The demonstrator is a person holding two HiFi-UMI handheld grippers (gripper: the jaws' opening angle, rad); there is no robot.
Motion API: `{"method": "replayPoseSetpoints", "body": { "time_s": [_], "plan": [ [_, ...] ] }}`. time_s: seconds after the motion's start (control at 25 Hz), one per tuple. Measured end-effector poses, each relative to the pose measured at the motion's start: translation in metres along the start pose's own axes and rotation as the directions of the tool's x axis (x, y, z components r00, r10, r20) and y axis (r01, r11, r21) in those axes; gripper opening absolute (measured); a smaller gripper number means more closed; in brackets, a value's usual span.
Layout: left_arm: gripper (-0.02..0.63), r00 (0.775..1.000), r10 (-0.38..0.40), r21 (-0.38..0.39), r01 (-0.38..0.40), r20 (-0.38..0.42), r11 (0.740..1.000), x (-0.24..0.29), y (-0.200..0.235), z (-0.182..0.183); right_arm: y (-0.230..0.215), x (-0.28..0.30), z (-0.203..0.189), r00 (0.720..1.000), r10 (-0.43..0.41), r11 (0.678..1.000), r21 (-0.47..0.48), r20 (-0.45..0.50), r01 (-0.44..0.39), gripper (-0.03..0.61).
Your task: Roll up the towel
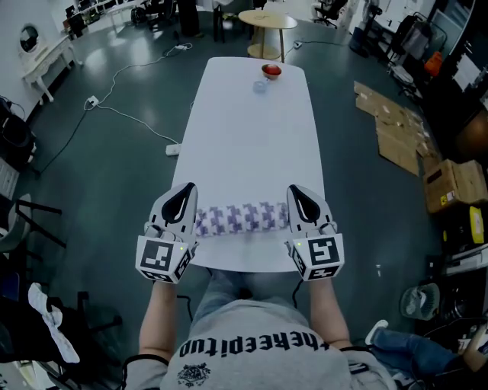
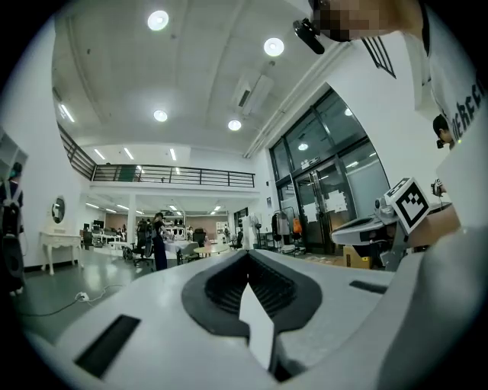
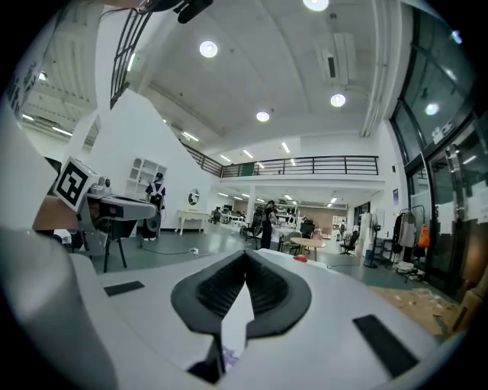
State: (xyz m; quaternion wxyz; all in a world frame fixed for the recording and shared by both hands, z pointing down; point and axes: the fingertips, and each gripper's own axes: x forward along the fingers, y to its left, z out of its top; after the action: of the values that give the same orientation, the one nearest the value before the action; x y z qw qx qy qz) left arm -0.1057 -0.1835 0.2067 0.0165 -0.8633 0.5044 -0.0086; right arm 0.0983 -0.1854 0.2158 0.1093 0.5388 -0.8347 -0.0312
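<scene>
Room: large open lab hall with a grey-green floor, a cable [image 1: 130,114] trailing across it, flattened cardboard [image 1: 396,129] to the right and a round table [image 1: 267,19] at the far end. Surface: long white bench [image 1: 252,129], running away from the person.

Towel [image 1: 242,218]: purple-and-white check, lying as a roll on the near end of the bench. Its long axis runs left to right, square across the bench's length. It looks fully rolled, so I judge the task at or near done.

Left of the towel's left end: left gripper [image 1: 181,199], pointing away down the bench. Jaws together with nothing between them, and its own view [image 2: 245,268] shows only the hall beyond.

Past the towel, at the bench's far end: a small red thing [image 1: 271,71] and a pale one [image 1: 260,86], well apart from the roll.

At the towel's right end: right gripper [image 1: 303,204], jaws likewise closed and empty [image 3: 245,268].

Key relation: the roll spans the gap between the two grippers, one end by each, and neither is clearly nearer. Both appear to be above it, not in contact.
</scene>
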Motion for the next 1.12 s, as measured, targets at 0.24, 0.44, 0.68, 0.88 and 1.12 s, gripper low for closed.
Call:
{"method": "replayPoseSetpoints", "body": {
  "time_s": [0.24,0.44,0.68,0.88,1.12],
  "plan": [
    [0.005,0.996,0.039,0.026,-0.042,0.080,0.999,-0.021,-0.018,0.037,-0.009,-0.036,0.032,0.996,-0.043,0.999,-0.021,0.080,0.045,0.002],
    [0.005,0.987,0.071,0.036,-0.077,0.142,0.996,-0.051,-0.028,0.058,-0.002,-0.068,0.051,0.986,-0.073,0.996,-0.038,0.148,0.080,0.002],
    [0.005,0.980,0.091,0.046,-0.100,0.179,0.994,-0.059,-0.037,0.072,-0.009,-0.086,0.064,0.976,-0.095,0.994,-0.037,0.194,0.104,0.002],
    [0.005,0.976,0.104,0.040,-0.114,0.191,0.993,-0.070,-0.046,0.075,-0.010,-0.104,0.065,0.970,-0.115,0.992,-0.026,0.213,0.124,0.002],
    [0.005,0.974,0.109,0.047,-0.120,0.199,0.992,-0.076,-0.055,0.079,-0.009,-0.117,0.065,0.967,-0.118,0.992,-0.027,0.225,0.127,0.002]
  ]
}}
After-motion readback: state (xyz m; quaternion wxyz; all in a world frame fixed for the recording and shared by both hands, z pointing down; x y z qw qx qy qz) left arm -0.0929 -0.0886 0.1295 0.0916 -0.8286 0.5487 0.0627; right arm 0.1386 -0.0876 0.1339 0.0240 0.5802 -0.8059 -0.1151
